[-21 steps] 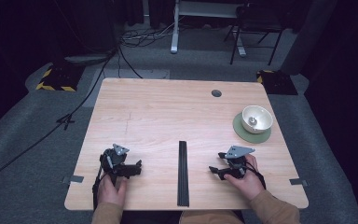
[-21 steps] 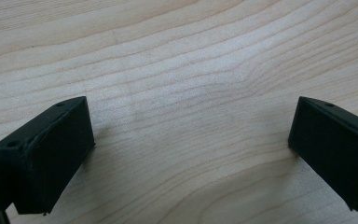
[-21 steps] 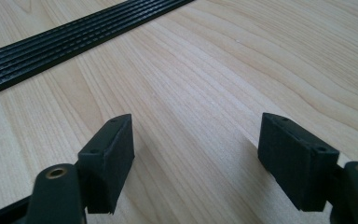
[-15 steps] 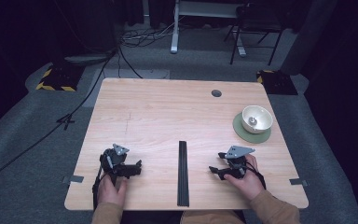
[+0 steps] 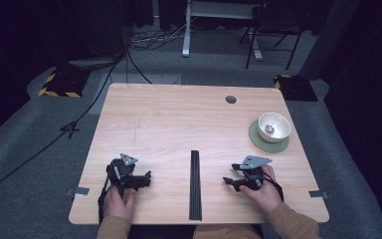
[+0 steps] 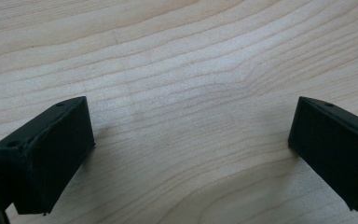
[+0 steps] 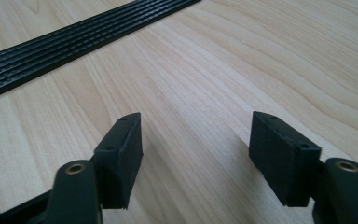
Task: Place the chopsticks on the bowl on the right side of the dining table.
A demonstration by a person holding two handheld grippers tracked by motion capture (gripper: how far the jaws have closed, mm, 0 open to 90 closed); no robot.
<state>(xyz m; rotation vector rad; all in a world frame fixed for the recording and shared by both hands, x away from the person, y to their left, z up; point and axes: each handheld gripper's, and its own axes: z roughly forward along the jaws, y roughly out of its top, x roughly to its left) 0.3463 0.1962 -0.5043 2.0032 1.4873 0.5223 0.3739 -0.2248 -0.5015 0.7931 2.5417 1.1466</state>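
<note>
Black strip (image 5: 195, 184) on table (image 5: 179, 119), between left claw (image 5: 146, 177) and right claw (image 5: 227, 174), untouched

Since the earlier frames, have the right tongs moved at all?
No. The right tongs sit at the same spot right of the black strip and short of the white bowl, open and empty.

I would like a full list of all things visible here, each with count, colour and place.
table: one, light wood, centre of the high view
black strip: one, black, ribbed, near middle of the table, between the two claws
bowl: one, white, on the mat at the right side
mat: one, dark green, round, under the bowl
hole cover: one, dark, far edge of the table
left claw: one, black, open, near left, nothing between the jaws
right claw: one, black, open, near right, nothing between the jaws
</note>
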